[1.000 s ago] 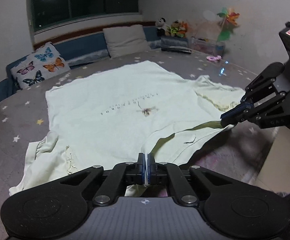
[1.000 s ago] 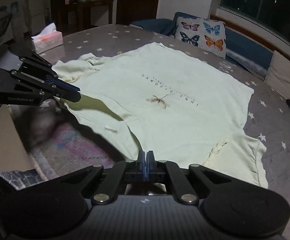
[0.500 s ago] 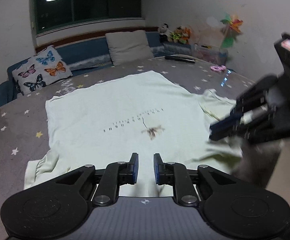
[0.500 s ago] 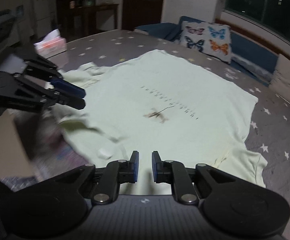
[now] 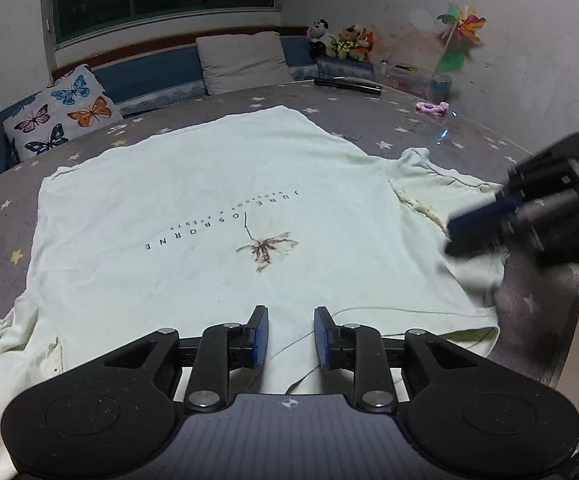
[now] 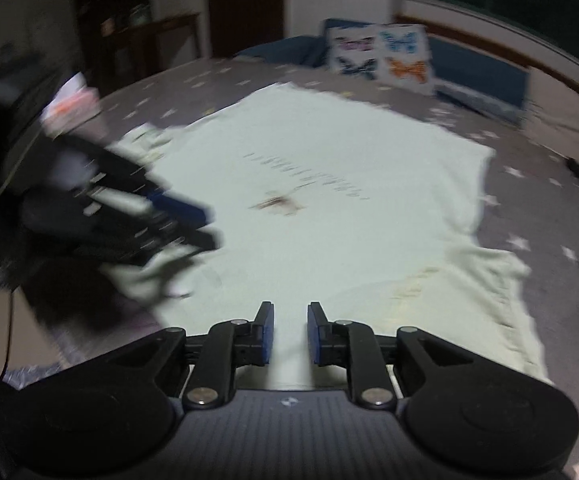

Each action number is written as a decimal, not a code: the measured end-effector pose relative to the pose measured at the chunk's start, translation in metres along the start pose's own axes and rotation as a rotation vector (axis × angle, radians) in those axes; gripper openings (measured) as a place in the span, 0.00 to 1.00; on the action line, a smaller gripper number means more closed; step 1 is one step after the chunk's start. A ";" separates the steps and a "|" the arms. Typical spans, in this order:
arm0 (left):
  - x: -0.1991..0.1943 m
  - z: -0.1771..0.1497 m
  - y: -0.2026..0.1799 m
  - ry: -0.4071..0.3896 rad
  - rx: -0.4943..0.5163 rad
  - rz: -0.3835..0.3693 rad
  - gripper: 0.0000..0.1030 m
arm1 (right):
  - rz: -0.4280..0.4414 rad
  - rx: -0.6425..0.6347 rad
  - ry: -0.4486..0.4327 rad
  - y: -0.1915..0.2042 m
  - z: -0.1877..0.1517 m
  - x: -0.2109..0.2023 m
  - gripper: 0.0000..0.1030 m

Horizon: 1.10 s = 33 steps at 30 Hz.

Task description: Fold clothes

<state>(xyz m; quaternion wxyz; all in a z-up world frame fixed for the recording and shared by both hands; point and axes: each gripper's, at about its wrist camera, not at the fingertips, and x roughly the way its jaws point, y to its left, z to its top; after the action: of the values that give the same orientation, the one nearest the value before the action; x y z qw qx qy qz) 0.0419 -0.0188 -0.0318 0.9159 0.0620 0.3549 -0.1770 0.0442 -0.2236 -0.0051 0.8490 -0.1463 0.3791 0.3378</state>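
A pale green T-shirt (image 5: 209,208) with printed lettering and a brown motif lies spread flat on the grey star-patterned bed, collar end nearest me. It also shows, blurred, in the right wrist view (image 6: 329,200). My left gripper (image 5: 290,336) is open and empty just above the collar edge. My right gripper (image 6: 290,332) is open and empty above the near shoulder area. In the left wrist view the right gripper (image 5: 485,226) hovers blurred over the right sleeve. In the right wrist view the left gripper (image 6: 193,226) appears blurred at the left.
A butterfly pillow (image 5: 61,116) and a grey pillow (image 5: 245,62) lie at the bed's far side. Stuffed toys (image 5: 341,40), a pinwheel (image 5: 461,28) and a pink item (image 5: 431,107) sit at the far right. A tissue box (image 6: 73,102) stands at the left. The bed's edge (image 5: 545,320) drops off to the right.
Both grippers were shut on the shirt's near edge, then opened and let it go. The shirt now lies flat, and both grippers have lifted and are moving, blurred.
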 end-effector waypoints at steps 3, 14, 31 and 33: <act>0.001 0.007 -0.007 -0.010 0.009 -0.015 0.27 | -0.085 0.089 -0.039 -0.029 0.004 0.000 0.17; 0.017 0.019 -0.048 0.004 0.066 -0.118 0.27 | -0.229 0.292 -0.118 -0.110 0.023 0.030 0.17; 0.033 0.026 -0.075 0.004 0.091 -0.190 0.30 | -0.307 0.403 -0.087 -0.131 -0.042 -0.023 0.36; 0.035 0.025 -0.082 0.005 0.104 -0.205 0.31 | -0.313 0.437 -0.083 -0.133 -0.052 -0.031 0.36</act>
<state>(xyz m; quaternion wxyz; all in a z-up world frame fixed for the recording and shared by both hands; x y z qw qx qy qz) 0.0510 -0.1102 -0.0359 0.8877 0.0730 0.3520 -0.2877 0.0920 -0.3615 -0.0184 0.9171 -0.0021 0.3806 0.1184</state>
